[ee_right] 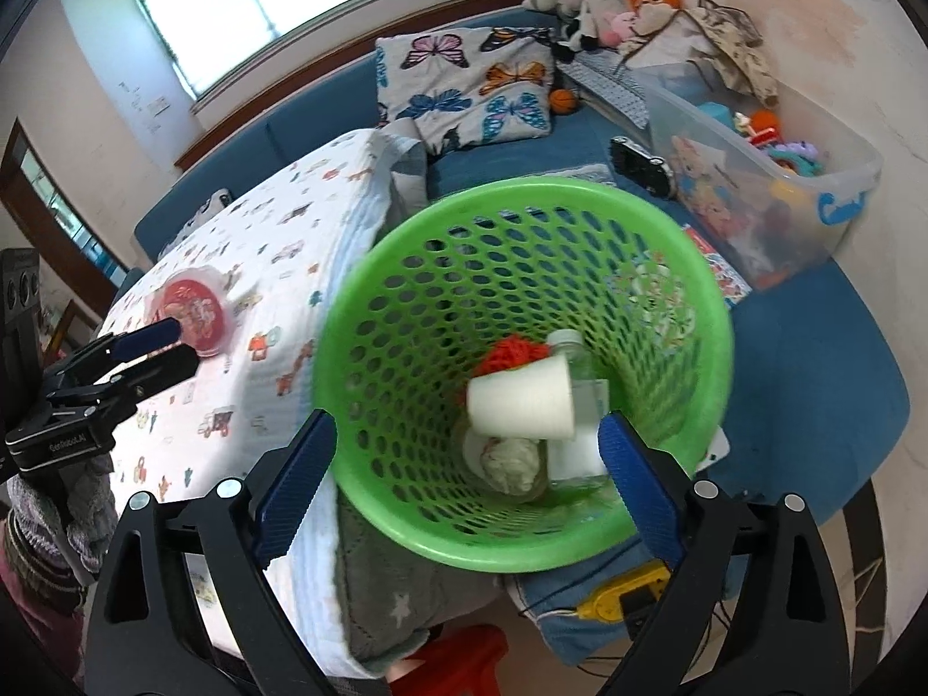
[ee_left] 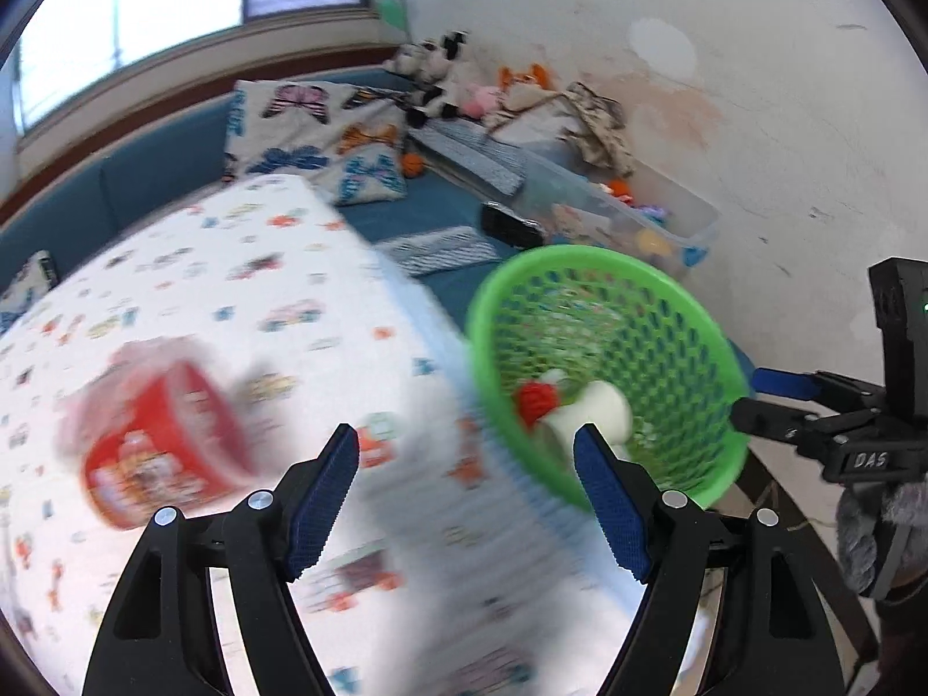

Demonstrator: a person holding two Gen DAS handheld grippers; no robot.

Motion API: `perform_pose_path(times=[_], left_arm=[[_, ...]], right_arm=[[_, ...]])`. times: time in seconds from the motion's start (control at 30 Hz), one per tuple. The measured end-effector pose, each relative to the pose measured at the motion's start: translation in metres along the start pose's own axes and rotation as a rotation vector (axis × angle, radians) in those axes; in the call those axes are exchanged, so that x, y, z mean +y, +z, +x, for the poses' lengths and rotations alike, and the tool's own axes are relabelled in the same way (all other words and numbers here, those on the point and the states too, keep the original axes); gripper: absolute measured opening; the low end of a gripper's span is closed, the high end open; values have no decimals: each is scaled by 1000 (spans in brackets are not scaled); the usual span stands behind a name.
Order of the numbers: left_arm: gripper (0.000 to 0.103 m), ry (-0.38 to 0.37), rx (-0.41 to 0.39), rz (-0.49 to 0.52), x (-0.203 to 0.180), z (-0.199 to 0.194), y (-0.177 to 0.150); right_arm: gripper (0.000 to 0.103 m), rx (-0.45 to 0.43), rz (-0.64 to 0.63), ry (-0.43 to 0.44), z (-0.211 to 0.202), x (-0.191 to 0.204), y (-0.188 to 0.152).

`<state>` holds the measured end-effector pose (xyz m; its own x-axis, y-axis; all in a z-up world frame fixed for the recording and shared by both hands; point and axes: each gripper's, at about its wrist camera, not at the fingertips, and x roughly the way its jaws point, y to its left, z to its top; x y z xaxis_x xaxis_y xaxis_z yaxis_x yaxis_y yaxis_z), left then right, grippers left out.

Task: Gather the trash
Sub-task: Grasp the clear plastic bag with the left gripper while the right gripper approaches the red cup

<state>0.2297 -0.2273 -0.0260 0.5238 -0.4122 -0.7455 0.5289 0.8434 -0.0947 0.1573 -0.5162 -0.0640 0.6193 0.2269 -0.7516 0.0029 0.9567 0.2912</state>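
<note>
A green mesh basket (ee_right: 359, 348) stands beside a table under a patterned cloth (ee_right: 278, 232). Inside it lie a white paper cup (ee_right: 522, 400), a red crumpled scrap (ee_right: 513, 351), a clear bottle (ee_right: 571, 348) and a wad of white paper (ee_right: 510, 461). My right gripper (ee_right: 467, 426) hangs open over the basket's near side, empty; it shows at the basket's (ee_left: 684, 342) right rim as the right gripper (ee_left: 754, 397). A red lidded cup (ee_left: 168, 446) lies blurred on the cloth. My left gripper (ee_left: 467, 441) is open and empty to its right. In the right wrist view the left gripper (ee_right: 185, 345) reaches the red cup (ee_right: 194, 304).
A blue sofa (ee_right: 812, 377) runs behind the basket, with a butterfly cushion (ee_right: 470, 87), a clear toy bin (ee_right: 835, 197), a black toy car (ee_right: 641, 165) and plush toys (ee_right: 586, 6). A red stool (ee_right: 464, 655) and a yellow tool (ee_right: 626, 597) sit low in front.
</note>
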Motion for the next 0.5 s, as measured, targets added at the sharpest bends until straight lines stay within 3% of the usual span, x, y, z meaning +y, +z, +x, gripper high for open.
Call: perform_pose_path(times=[0.33, 0.5], left_arm=[[67, 171, -57, -139, 104, -33, -1], [66, 251, -37, -205, 161, -28, -6]], right_arm=[[91, 17, -72, 46, 13, 41, 9], [91, 28, -102, 68, 20, 59, 16]])
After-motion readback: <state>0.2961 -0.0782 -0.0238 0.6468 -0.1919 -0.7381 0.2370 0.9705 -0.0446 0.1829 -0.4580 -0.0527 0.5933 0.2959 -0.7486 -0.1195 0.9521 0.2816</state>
